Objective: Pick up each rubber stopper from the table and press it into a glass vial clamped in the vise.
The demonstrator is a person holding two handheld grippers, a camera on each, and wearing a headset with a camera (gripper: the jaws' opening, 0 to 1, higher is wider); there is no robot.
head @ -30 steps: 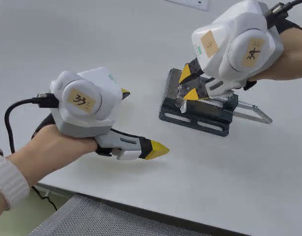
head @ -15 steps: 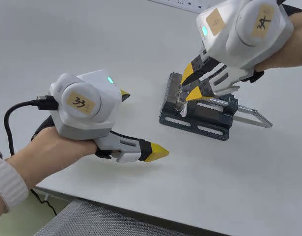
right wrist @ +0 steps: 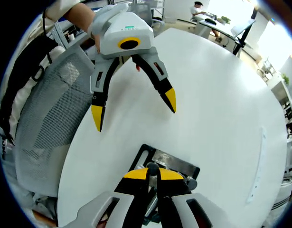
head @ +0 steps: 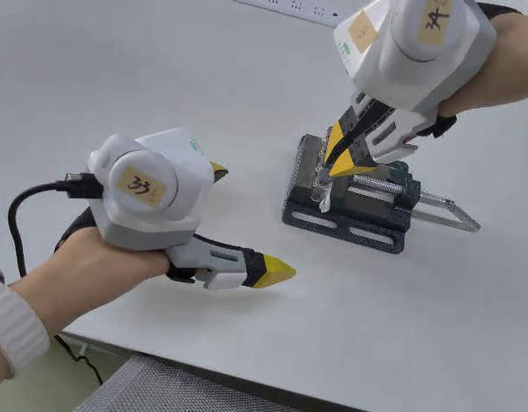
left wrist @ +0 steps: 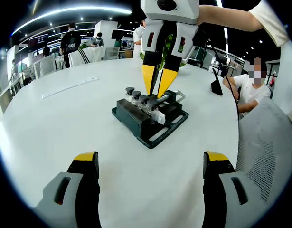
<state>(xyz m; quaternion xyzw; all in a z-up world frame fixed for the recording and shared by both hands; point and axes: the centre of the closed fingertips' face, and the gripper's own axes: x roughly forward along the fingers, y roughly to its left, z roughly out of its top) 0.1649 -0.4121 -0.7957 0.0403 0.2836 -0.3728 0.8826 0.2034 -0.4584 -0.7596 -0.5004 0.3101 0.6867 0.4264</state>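
In the head view the right gripper [head: 339, 159], jaws closed to a point, stands over the glass vials [head: 319, 182] clamped in the vise [head: 349, 225], while the left gripper [head: 250, 221] hovers wide open and empty above the table [head: 160, 69]. The left gripper view shows dark rubber stoppers [left wrist: 136, 94] on the row of vials, so this looks like the pressing step, late in the task. In the right gripper view the closed tips sit just over one stopper [right wrist: 153, 166]; next probably comes a straight downward push, then a clean lift

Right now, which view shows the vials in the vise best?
Left gripper view: the vials stand side-on in a row in the vise, dark stoppers visible. Head view: the right hand-held gripper covers most of them. Right gripper view: its own tips hide all but one dark top.
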